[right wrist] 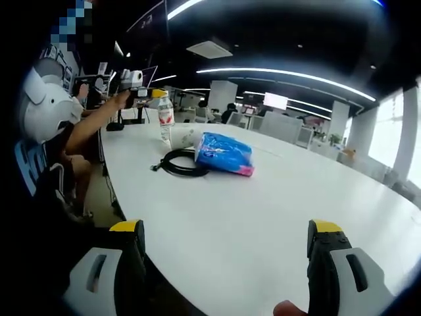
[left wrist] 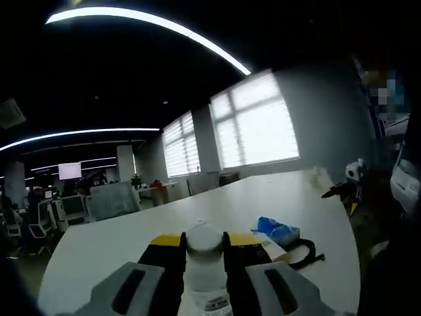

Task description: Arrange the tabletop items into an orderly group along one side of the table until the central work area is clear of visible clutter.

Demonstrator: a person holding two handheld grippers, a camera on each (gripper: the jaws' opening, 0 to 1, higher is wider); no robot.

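no readable writing on bottle [left wrist: 204, 263]; label w/ red band, text too small. clear plastic, white cap, upright, clamped btwn left gripper [left wrist: 204, 253] jaws above white table [left wrist: 118, 240]. blue packet [right wrist: 223, 155] + black coiled cable [right wrist: 181, 161] lie near table edge. right gripper [right wrist: 227, 240] jaws spread wide, nothing held. open office, ceiling light strips, big windows.

A dim room is lit by curved ceiling light strips [left wrist: 151, 23] and washed-out bright windows [left wrist: 256, 122]. Edges are bent by fisheye distortion; nearby jaws are slightly blurred.
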